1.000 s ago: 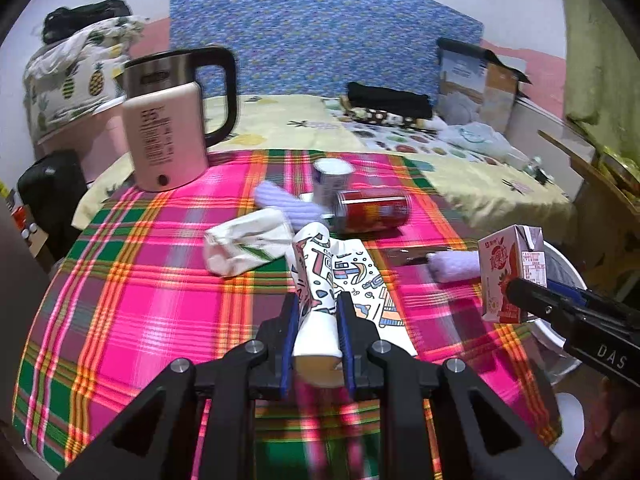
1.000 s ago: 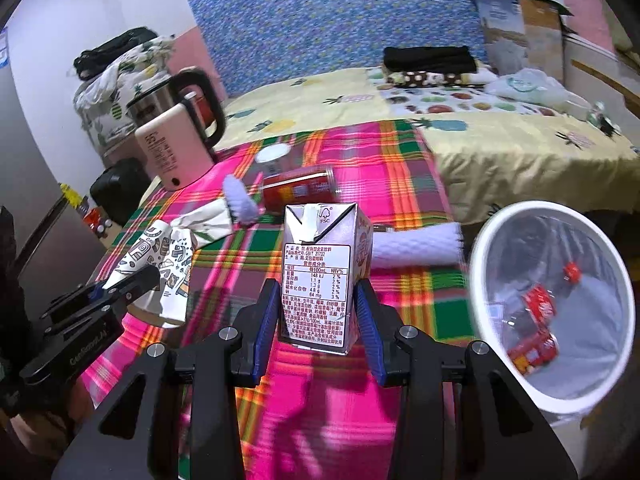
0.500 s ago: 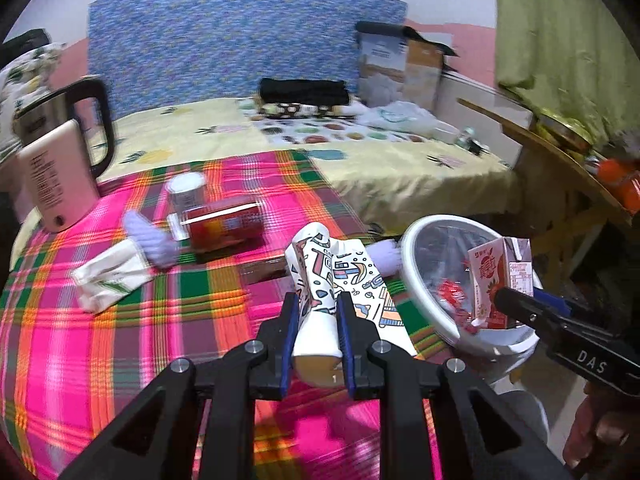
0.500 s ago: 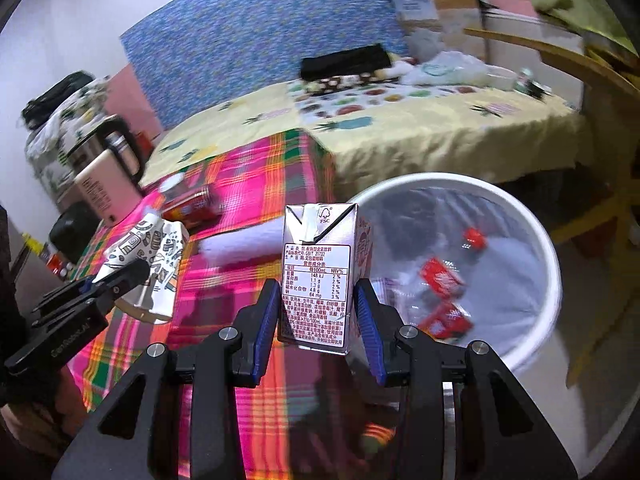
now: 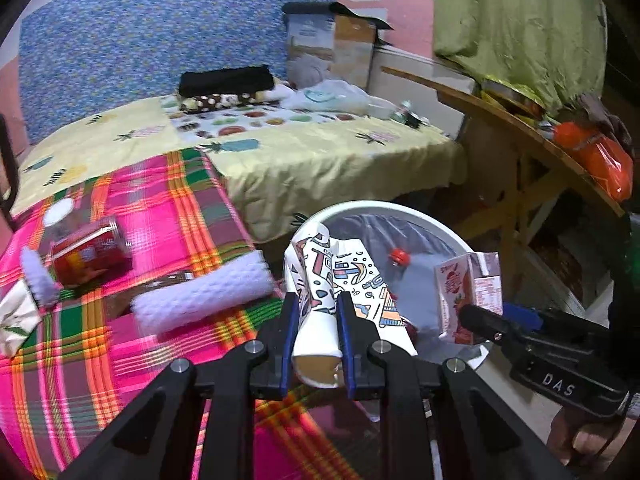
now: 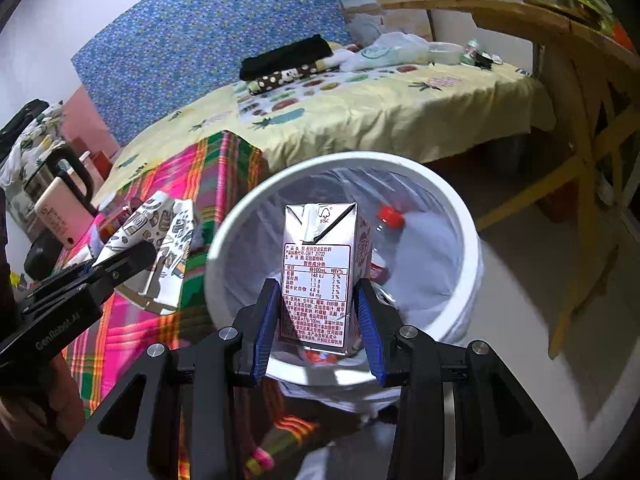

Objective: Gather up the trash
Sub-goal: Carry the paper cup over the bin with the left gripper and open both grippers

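My left gripper (image 5: 317,332) is shut on a crushed patterned paper cup (image 5: 332,280) and holds it over the near rim of the white trash bin (image 5: 384,210). My right gripper (image 6: 318,312) is shut on a small drink carton (image 6: 320,272) and holds it upright over the bin (image 6: 472,264). The carton also shows in the left wrist view (image 5: 466,296), and the cup in the right wrist view (image 6: 160,248). A clear bottle with a red cap (image 6: 388,236) and red wrappers lie in the bin.
On the plaid tablecloth (image 5: 100,352) lie a red can (image 5: 90,254), a white foam sleeve (image 5: 204,294), a purple foam piece (image 5: 38,280) and a crumpled wrapper (image 5: 16,318). A kettle (image 6: 60,204) stands far left. A bed (image 5: 320,148) lies behind, a wooden table (image 5: 540,148) at right.
Both grippers have swung right from above the table to above the trash bin, each still holding its item. The kettle has left the left wrist view.
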The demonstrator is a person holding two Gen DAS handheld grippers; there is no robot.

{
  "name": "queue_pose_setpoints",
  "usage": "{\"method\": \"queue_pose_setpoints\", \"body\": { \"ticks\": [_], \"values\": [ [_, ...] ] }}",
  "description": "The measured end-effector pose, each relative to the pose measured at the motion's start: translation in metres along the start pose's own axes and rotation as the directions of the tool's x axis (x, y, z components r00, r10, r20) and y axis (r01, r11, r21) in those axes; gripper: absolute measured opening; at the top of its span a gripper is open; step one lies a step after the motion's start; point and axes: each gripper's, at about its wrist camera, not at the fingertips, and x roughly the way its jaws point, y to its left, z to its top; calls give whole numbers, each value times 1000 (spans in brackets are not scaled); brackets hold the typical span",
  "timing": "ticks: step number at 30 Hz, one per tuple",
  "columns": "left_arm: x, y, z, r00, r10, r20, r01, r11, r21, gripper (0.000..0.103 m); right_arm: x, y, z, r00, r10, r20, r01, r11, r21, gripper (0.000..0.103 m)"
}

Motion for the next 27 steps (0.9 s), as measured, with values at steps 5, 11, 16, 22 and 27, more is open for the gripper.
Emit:
{"method": "queue_pose_setpoints", "body": {
  "ticks": [5, 11, 16, 22, 27],
  "values": [
    [15, -11, -3, 998, -40, -42, 41, 999, 19, 20, 6, -9, -3, 999, -4, -40, 4, 1000, 3, 40],
    [27, -15, -5, 994, -69, -82, 71, 997, 28, 21, 9, -13, -5, 998, -11, -59, 11, 1000, 2, 40],
    [25, -15, -6, 994, -82, -74, 84, 996, 21, 48, 5, -13, -4, 999, -12, -42, 11, 1000, -5, 40],
    [16, -7, -6, 995, -79, -63, 79, 997, -1, 48, -2, -10, -2, 1000, 5, -14, -5, 1000, -9, 41],
    [5, 4, -11, 996, -67, -51, 65, 997, -30, 48, -8, -2, -2, 1000, 29, 10, -28, 999, -27, 42]
  ]
}}
